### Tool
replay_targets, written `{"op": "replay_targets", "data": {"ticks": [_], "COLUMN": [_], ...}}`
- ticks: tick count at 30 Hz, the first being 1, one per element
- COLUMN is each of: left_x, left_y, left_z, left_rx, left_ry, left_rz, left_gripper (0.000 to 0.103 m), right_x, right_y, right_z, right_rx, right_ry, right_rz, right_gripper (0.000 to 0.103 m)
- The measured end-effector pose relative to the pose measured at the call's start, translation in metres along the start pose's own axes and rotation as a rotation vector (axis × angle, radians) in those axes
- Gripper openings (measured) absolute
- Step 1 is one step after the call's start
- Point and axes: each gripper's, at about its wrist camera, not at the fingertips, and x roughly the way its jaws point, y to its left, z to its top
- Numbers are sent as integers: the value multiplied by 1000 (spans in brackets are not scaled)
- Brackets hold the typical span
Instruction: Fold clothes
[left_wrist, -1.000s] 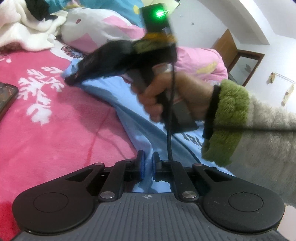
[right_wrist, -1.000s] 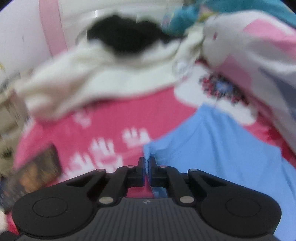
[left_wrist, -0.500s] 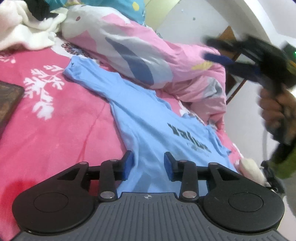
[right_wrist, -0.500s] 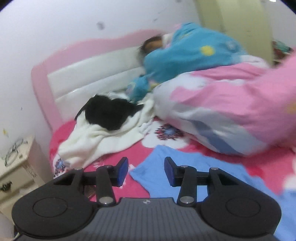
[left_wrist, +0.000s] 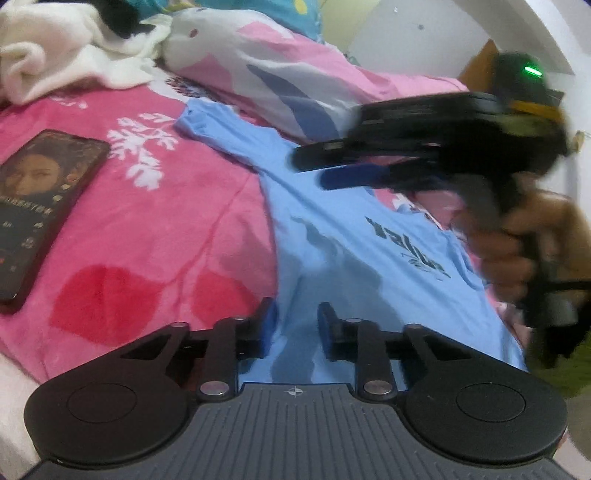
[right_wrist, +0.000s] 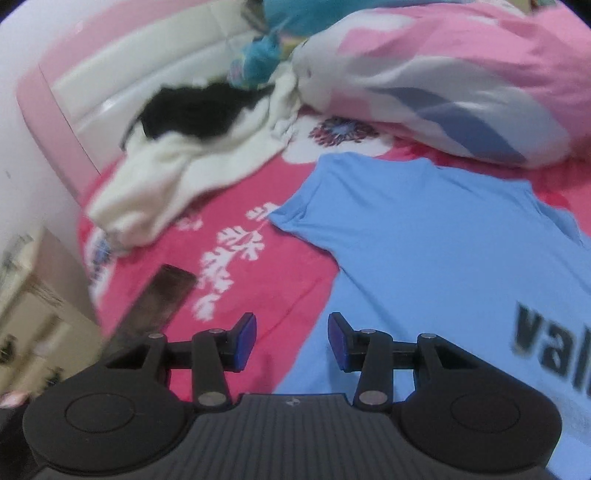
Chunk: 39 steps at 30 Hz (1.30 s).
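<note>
Left gripper (left_wrist: 293, 325): jaws closing, a gap between the blue pads, nothing pinched; the blue T-shirt (left_wrist: 354, 236) passes beneath them, its left side edge just under the left pad. A second ago these pads were together at that hem; they parted and are now narrowing again.

Right gripper (right_wrist: 291, 341): jaws apart, empty, hovering above the shirt's side edge where blue meets the pink bedspread (right_wrist: 280, 273). A second ago it was shut at the sleeve tip; it has let go and pulled back toward the shirt's middle.

Reading: the sleeve has been laid out and released. Shirt lies flat, print up, on the bed; spreading looks finished and the first fold not yet begun.

Edges, room:
- Sleeve (right_wrist: 332, 192) fully extended, tip free on the bedspread.
- Far side of the shirt runs close under the bunched quilt (right_wrist: 443, 81); little room there.
- Phone (left_wrist: 40, 206) on the bedspread, well apart from the shirt.
- White and black clothes (right_wrist: 177, 147) piled near the headboard, clear of the sleeve.
- Open bedspread between phone and shirt.
</note>
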Motion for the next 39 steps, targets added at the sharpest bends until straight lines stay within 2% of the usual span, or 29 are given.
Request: {"op": "replay_targets", "data": {"ticks": [2,4,5,8,9,12,17,20,22,23,25,29,34,39], "left_x": [-1,-2,-3,-6,-7,-14,-21,-19,-23,-25,-30,-40,-46,-49], "left_y": [4,7,8,12,14,21,38,48,49,50,51,40,30,21], "left_z": [-1,-3,-4,-5,-5,-5,-6,-7,-6,-6,-7,-12,-24,-33], "left_rx": [-9,-17,-17,-25,-30,-49,-114,-161,-161,-160,-142,-37,12,33], "left_ry": [-10,-23,-28,-37,-36,-37,-32,-18,-20,-13,14,60,118,146], "left_rz": [3,-5,-10,-31,-44,-66,-68,-103,-119,-133,-166,-171,-121,-56], "left_gripper": [3,1,1,0,0,0,0,0,2,10,22,32,33,29], "right_x": [21,37,42,45,44,37,41,54,49,42,21,-49,-142,-189], "right_y": [7,7,5,-2,-4,-5,2,1,-1,-3,-9,-22,-45,-58], "right_z": [3,1,-1,-5,-6,-6,-6,-11,-11,-11,-12,-30,-87,-158], "right_rx": [-23,-41,-43,-27,-20,-4,-12,-8,3,20,62,107,180,311], "right_ry": [26,56,63,60,59,46,40,41,22,14,-22,-138,-233,-274], "right_rz": [-48,-96,-111,-125,-120,-78,-44,-48,-20,-2,38,99,127,118], "right_gripper": [44,42,37,12,7,3,3,4,10,17,25,31,35,37]}}
